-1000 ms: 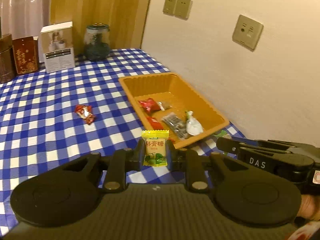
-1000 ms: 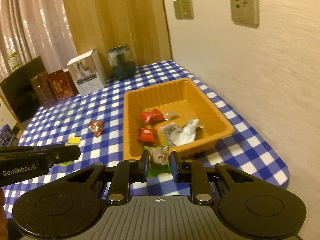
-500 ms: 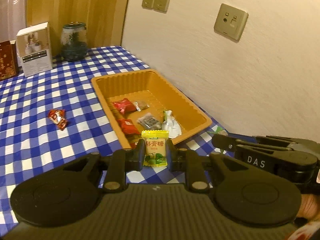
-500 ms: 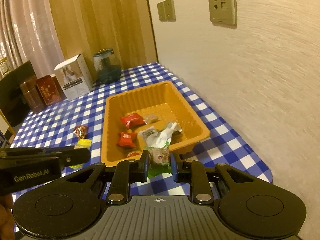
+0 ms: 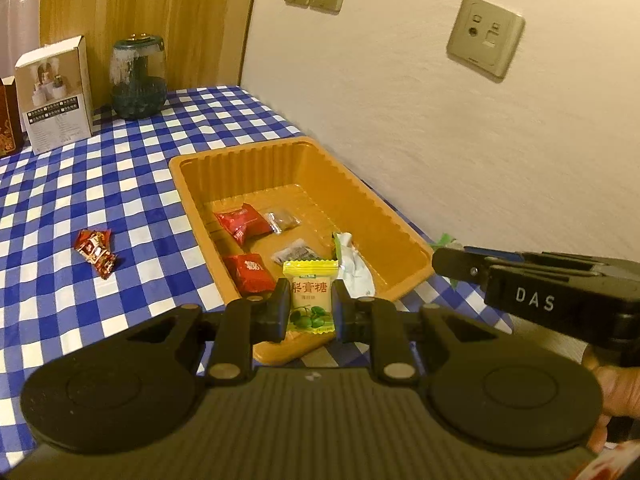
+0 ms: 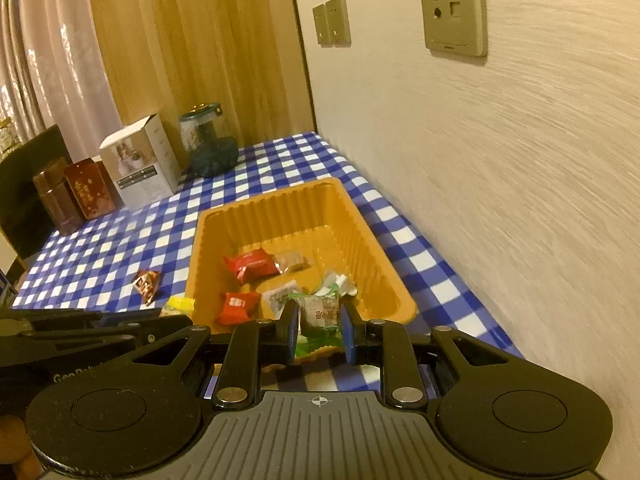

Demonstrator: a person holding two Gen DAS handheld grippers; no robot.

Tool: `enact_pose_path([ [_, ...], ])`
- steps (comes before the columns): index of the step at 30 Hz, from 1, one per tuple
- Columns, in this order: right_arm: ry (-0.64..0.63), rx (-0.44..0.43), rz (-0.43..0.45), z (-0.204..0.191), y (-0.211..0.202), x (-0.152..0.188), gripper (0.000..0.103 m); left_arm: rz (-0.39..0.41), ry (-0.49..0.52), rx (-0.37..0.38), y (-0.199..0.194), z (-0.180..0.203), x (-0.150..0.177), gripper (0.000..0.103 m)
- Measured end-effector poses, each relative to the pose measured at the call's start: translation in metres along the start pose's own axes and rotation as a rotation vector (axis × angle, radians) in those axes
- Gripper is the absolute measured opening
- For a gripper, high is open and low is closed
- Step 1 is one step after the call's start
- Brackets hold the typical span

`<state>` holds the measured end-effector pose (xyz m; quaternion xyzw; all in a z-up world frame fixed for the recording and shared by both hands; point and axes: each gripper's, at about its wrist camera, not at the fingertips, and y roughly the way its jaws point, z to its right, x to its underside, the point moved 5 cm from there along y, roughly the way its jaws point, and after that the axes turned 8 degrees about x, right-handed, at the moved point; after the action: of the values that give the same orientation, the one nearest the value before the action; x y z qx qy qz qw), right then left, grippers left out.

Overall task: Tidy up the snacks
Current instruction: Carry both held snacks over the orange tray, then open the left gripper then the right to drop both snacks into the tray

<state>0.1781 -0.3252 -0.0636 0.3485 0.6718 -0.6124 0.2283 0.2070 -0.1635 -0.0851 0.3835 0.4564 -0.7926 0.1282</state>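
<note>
Left claw (image 5: pixel 310 308) clamps an upright yellow candy (image 5: pixel 310 294); right claw (image 6: pixel 319 330) pinches a clear-wrapped sweet (image 6: pixel 320 312). Both hang at the orange tray's (image 6: pixel 384 264) near rim, its basin stretching toward twelve o'clock, long axis running away.

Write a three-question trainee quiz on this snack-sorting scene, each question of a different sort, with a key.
1. True or false: the left gripper is shut on a yellow candy.
2. Which snack lies on the checked cloth, outside the orange tray?
A. the white wrapper
B. the red-brown candy
C. the clear packet
3. Fill in: the right gripper holds a clear-and-green sweet over the tray's ____ edge.

Key
1. True.
2. B; the other two lie inside the tray.
3. Near: the sweet hangs at the rim closest to the camera.
</note>
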Motion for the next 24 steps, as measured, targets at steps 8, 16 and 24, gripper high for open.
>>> enact_pose_path([
  [8, -0.006, -0.012, -0.024, 0.004, 0.033, -0.010, 0.023, -0.005, -0.019, 0.005, 0.029, -0.012, -0.008, 0.019],
  [16, -0.006, 0.004, -0.025, 0.008, 0.055, -0.013, 0.023, 0.017, -0.017, 0.011, 0.054, -0.017, -0.012, 0.019],
  [24, 0.004, 0.005, -0.018, 0.010, 0.075, -0.018, 0.023, 0.015, -0.034, 0.019, 0.074, -0.031, -0.012, 0.019],
])
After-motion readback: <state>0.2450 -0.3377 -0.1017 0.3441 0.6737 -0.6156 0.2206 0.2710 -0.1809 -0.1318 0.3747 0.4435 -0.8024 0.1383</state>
